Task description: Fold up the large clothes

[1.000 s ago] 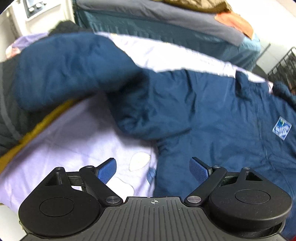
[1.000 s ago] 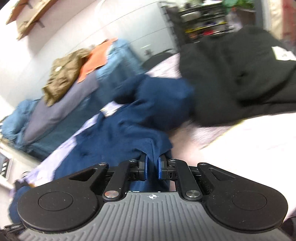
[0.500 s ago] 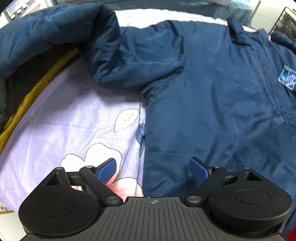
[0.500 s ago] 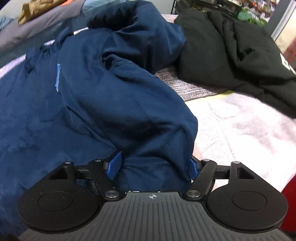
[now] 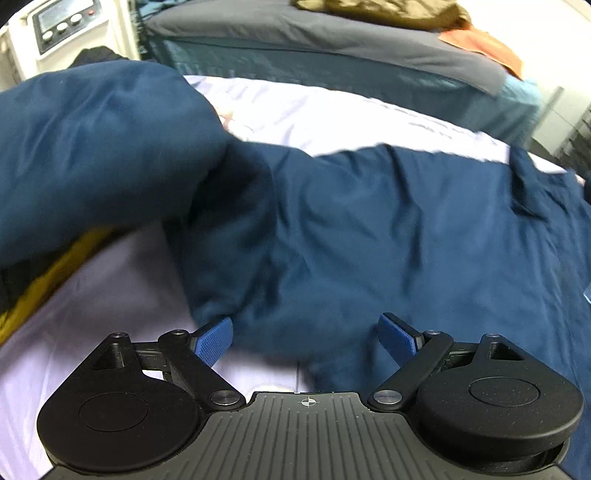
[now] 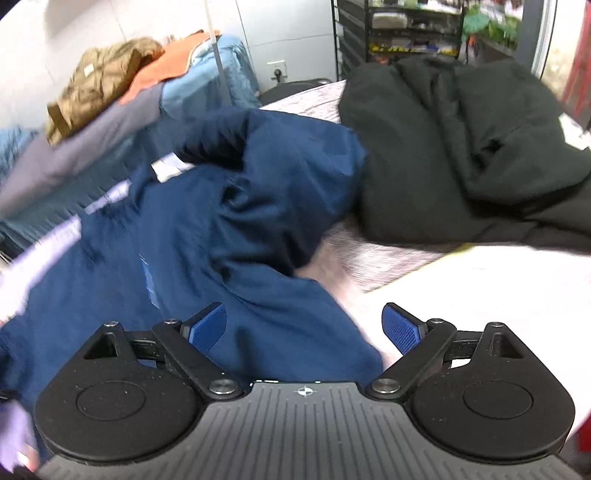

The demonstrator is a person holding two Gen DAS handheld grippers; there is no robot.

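Observation:
A large navy jacket point(image 5: 388, 229) lies spread on a lilac bedsheet point(image 5: 122, 295), one sleeve point(image 5: 92, 155) bulging up at the left. My left gripper point(image 5: 306, 338) is open low over the jacket's near edge, with cloth lying between its blue pads point(image 5: 216, 338) untouched. In the right wrist view the same jacket point(image 6: 207, 236) has its other sleeve point(image 6: 295, 166) bunched up toward the back. My right gripper point(image 6: 303, 326) hangs over the jacket's near corner. Its jaws are opening, and the cloth below them is not pinched.
A black garment point(image 6: 461, 147) lies heaped to the right of the jacket. Behind stands a second bed point(image 5: 332, 44) with olive point(image 6: 99, 77) and orange point(image 5: 484, 44) clothes. A white appliance point(image 5: 62, 26) is at far left, a shelf rack point(image 6: 399, 33) at far right. A yellow edge point(image 5: 48, 280) borders the sheet.
My right gripper went from shut on navy cloth to open and let it drop. Both grippers sank toward the jacket. The left gripper stayed open.

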